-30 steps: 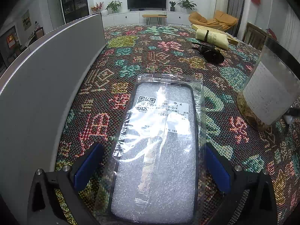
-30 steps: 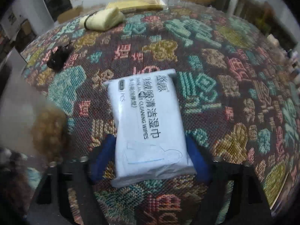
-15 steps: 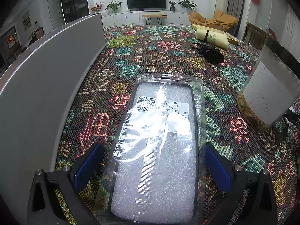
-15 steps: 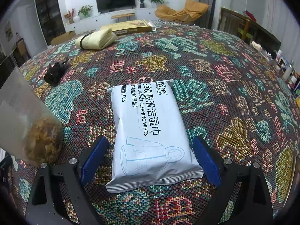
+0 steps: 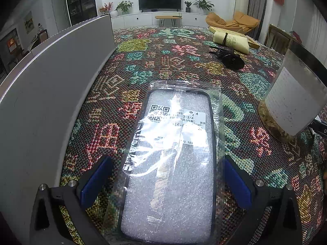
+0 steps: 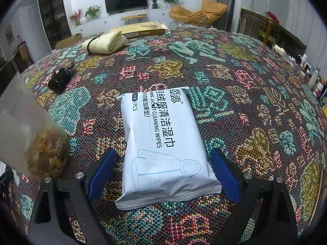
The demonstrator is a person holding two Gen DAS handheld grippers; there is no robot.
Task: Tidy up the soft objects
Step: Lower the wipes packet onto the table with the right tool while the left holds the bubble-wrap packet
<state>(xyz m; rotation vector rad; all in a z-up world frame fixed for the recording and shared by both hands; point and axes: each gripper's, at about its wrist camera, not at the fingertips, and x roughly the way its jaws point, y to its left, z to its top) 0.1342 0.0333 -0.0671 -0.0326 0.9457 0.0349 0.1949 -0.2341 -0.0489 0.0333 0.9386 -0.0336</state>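
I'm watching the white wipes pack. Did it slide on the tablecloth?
No. The wipes pack covers the same woven patterns on the tablecloth as before; only the camera shifted.

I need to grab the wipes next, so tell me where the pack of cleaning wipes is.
In the right wrist view the pack of cleaning wipes lies flat on the patterned tablecloth, between the open right gripper fingers, untouched, with the clear bag of dried flakes to its left.

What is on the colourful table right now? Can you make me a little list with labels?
table cover: woven cloth with bright patterns
left gripper: open, a bagged foam-filled case lying between its fingers
right gripper: open, a white wipes pack lying between its fingers
between them: clear bag of dried bits
farther back: black bundle, yellow roll
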